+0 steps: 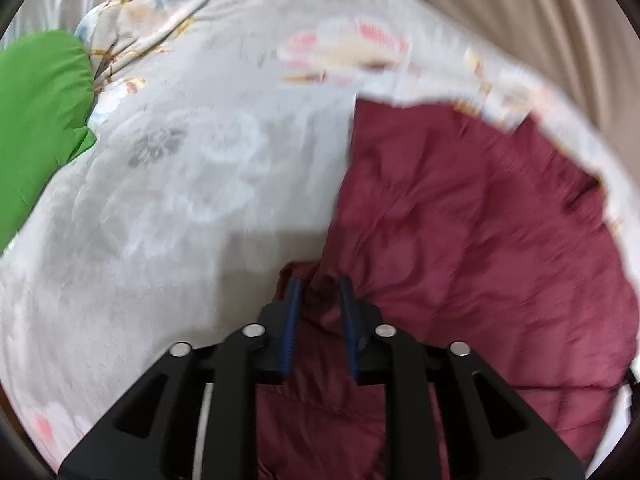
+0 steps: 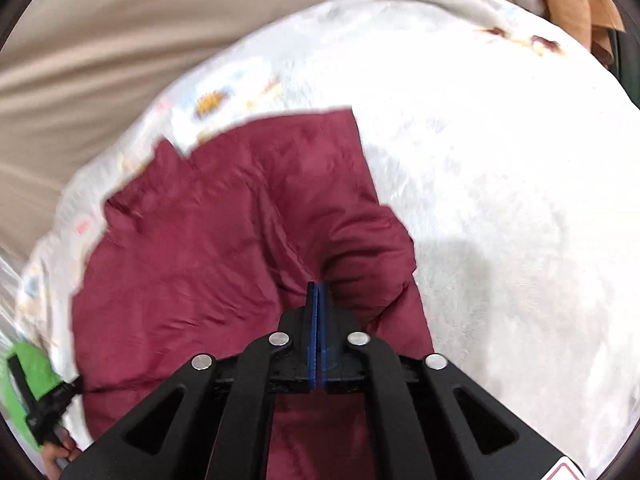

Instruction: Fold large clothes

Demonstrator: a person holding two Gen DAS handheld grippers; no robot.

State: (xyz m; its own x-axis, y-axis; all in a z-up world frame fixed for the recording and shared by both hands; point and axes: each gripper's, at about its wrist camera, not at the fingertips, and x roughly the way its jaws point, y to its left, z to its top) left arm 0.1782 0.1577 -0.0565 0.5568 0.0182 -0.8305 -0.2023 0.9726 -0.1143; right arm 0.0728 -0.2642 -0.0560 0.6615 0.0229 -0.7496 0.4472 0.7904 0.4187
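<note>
1. Bedding — a pale floral blanket (image 1: 180,184) — is lying spread beneath everything.
2. Maroon garment (image 2: 224,248) is resting on it, partly doubled with one straight edge; further folds seem to be waiting.
3. Left gripper (image 1: 320,292) is standing narrowly parted over a maroon bunch, pads not pressing.
4. Right gripper (image 2: 317,292) is showing pads together at the cloth's fold — whether pinching any, I cannot tell.

The garment (image 1: 460,220) is plain maroon, lying on a pale grey-white blanket (image 1: 180,200) printed with faint white flowers and pink, yellow and blue motifs. A bright green cloth (image 1: 36,120) shows at its edge. Each black claw carries blue pads (image 2: 317,320).
</note>
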